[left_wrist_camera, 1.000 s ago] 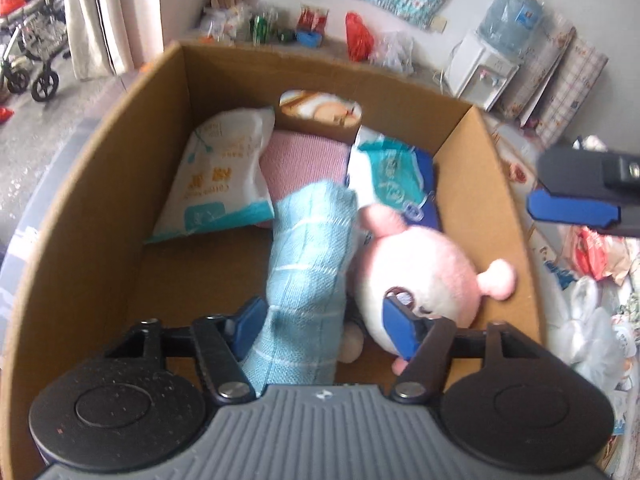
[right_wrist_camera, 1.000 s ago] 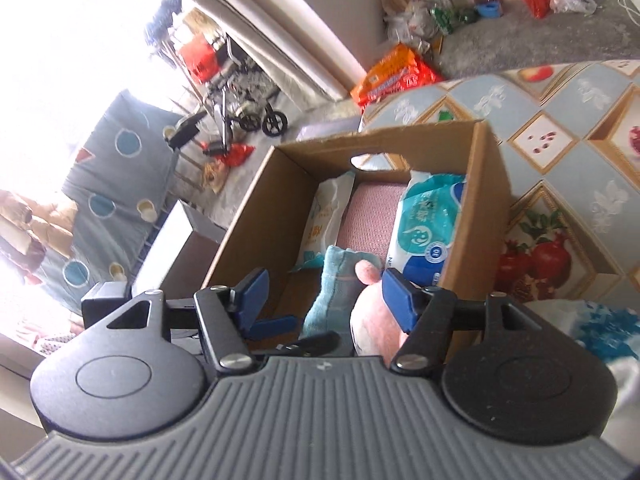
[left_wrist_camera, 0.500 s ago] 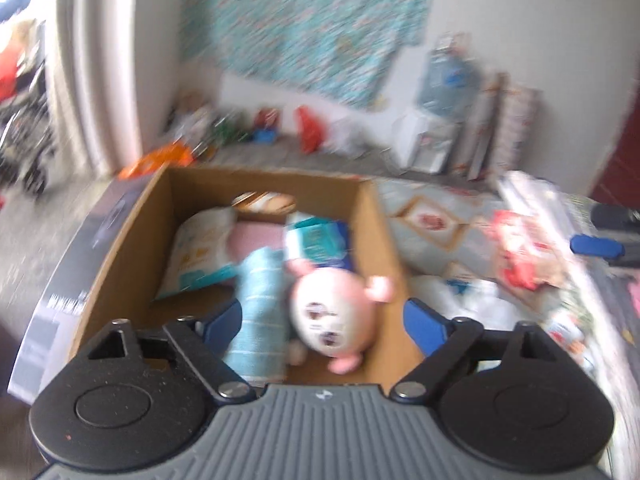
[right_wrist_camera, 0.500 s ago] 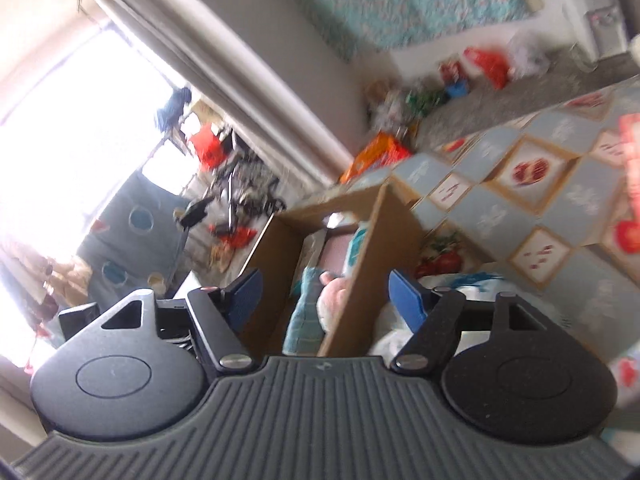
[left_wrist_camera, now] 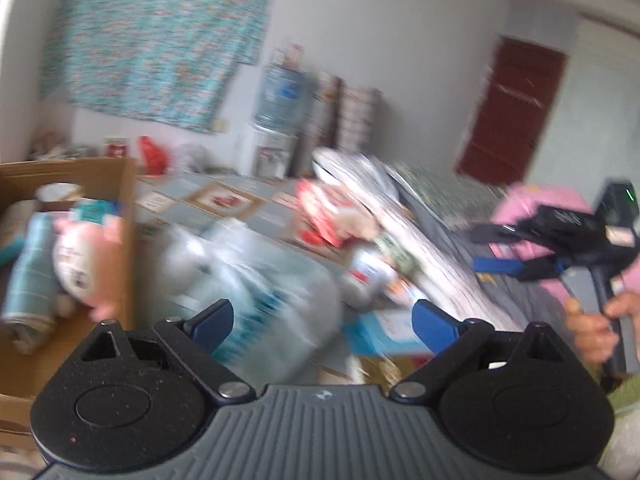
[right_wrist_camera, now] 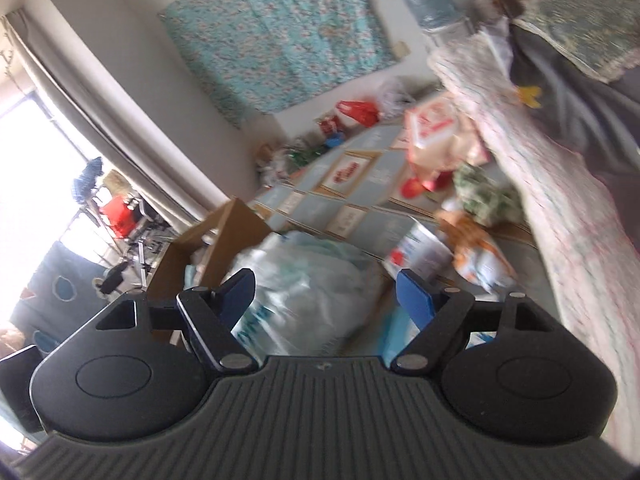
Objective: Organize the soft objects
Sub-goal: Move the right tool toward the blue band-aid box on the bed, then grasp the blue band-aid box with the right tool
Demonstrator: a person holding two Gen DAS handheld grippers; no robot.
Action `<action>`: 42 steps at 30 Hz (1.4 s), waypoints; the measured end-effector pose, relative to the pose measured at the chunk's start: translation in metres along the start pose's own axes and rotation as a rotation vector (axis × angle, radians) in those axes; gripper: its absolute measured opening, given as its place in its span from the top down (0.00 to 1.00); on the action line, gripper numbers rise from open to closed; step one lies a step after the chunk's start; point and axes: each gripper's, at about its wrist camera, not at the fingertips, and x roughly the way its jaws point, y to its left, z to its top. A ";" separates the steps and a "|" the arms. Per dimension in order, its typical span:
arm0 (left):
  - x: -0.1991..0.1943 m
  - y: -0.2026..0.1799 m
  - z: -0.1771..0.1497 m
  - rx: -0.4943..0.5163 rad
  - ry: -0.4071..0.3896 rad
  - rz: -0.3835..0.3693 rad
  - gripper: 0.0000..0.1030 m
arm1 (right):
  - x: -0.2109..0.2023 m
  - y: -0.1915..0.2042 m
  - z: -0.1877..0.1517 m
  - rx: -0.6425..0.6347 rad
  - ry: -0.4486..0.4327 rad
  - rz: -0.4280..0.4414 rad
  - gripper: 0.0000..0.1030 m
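**Box part-filled; more soft goods wait on the mat**

Patterned floor mat (left_wrist_camera: 224, 200), cluttered, frames blurred. Left gripper (left_wrist_camera: 320, 316): jaws wide and opening, nothing between the pads. Right gripper (right_wrist_camera: 326, 292): jaws moderately wide, also opening, empty; it also shows in the left view, held in a hand (left_wrist_camera: 596, 328).

Just ahead of both grippers lies a bulky clear plastic pack (left_wrist_camera: 264, 292), beside the cardboard box (left_wrist_camera: 128, 216) wall, outside it.

Done, by my reading: pink plush toy (left_wrist_camera: 84, 256) and rolled blue towel (left_wrist_camera: 28, 276) already sit in the box, with other packets behind. Left: the plastic pack, red-and-white bag (left_wrist_camera: 328, 216), and small packets near the bedding (right_wrist_camera: 560, 208). Roughly halfway.
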 end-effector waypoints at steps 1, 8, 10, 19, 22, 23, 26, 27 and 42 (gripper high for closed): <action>0.009 -0.011 -0.007 0.026 0.020 -0.016 0.11 | 0.004 -0.005 -0.003 -0.009 0.015 -0.019 0.29; 0.064 -0.066 -0.048 0.159 0.168 -0.152 0.44 | 0.042 -0.028 -0.004 -0.186 0.142 -0.092 0.51; 0.076 -0.071 -0.051 0.151 0.205 -0.188 0.56 | 0.054 -0.034 -0.001 -0.209 0.182 -0.082 0.57; 0.127 -0.077 -0.055 0.083 0.327 -0.337 0.74 | 0.110 -0.044 0.013 -0.268 0.284 -0.052 0.62; 0.144 -0.077 -0.058 0.075 0.368 -0.347 0.74 | 0.127 -0.048 0.013 -0.271 0.305 -0.050 0.62; 0.149 -0.076 -0.059 0.075 0.378 -0.345 0.74 | 0.130 -0.049 0.014 -0.276 0.303 -0.051 0.62; 0.160 -0.072 -0.062 0.074 0.397 -0.325 0.75 | 0.140 -0.053 0.015 -0.277 0.310 -0.081 0.62; 0.162 -0.071 -0.064 0.072 0.402 -0.317 0.75 | 0.143 -0.055 0.015 -0.270 0.317 -0.082 0.62; 0.162 -0.037 -0.067 -0.055 0.408 -0.303 0.58 | 0.090 -0.074 -0.029 0.001 0.338 -0.077 0.61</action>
